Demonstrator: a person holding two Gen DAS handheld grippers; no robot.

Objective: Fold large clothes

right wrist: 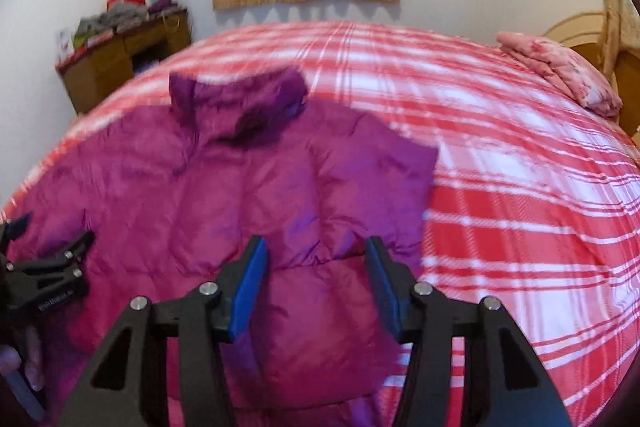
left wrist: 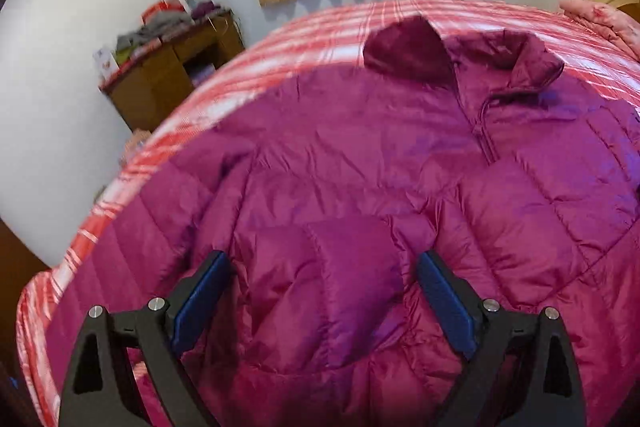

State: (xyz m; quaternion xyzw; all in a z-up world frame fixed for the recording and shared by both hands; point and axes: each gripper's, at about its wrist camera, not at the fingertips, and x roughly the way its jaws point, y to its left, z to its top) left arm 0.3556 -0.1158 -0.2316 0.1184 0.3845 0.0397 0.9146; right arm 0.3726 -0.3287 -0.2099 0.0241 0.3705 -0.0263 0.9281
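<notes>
While the left gripper (left wrist: 322, 279) hangs over the magenta puffer jacket (left wrist: 340, 155) spread on the plaid bedspread (left wrist: 320, 27), jaws wide, a folded sleeve lies between them (untouched). Right wrist view: right gripper (right wrist: 316, 285) half-spread above the jacket's hem edge, gripping nothing.

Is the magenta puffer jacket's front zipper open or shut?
Shut up to the chest: the magenta puffer jacket shows its zipper closed below the open collar.

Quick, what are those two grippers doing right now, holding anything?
Left gripper: open, nothing held, above the jacket.
Right gripper: partly open, jacket fabric between its fingers, no clear grip.
</notes>
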